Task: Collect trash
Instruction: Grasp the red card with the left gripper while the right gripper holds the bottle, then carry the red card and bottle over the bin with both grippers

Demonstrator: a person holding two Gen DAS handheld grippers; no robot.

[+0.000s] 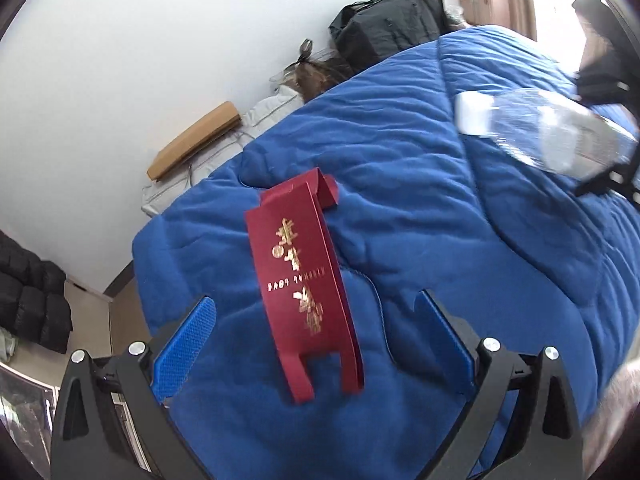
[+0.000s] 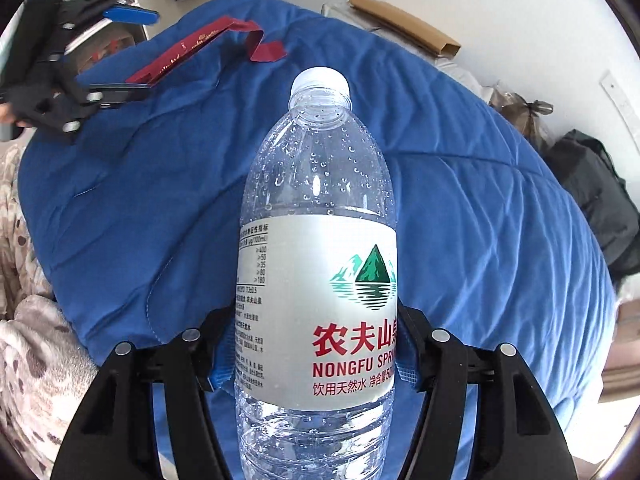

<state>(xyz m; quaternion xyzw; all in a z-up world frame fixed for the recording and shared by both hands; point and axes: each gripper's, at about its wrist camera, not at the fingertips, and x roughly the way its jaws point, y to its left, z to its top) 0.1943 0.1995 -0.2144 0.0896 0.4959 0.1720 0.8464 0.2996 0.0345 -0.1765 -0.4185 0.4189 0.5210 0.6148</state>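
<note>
A flattened red box (image 1: 304, 280) with gold lettering lies on the blue quilt (image 1: 400, 184). My left gripper (image 1: 316, 300) is open, its blue pads (image 1: 184, 344) standing wide on either side of the box without touching it. The right wrist view shows the same: the left gripper (image 2: 150, 52) straddles the red box (image 2: 180, 52) at the upper left. My right gripper (image 2: 316, 328) is shut on a clear plastic water bottle (image 2: 316, 200) with a white cap, gripping it at the label above the quilt. The bottle (image 1: 540, 132) shows blurred at the right of the left wrist view.
The quilt (image 2: 480, 220) covers a bed against a white wall. A long brown cardboard box (image 1: 192, 140) and a black bag (image 1: 380, 28) lie beside the bed. A spotted fleece blanket (image 2: 40, 340) sits at the bed's near-left edge. A black padded jacket (image 1: 28, 292) lies left.
</note>
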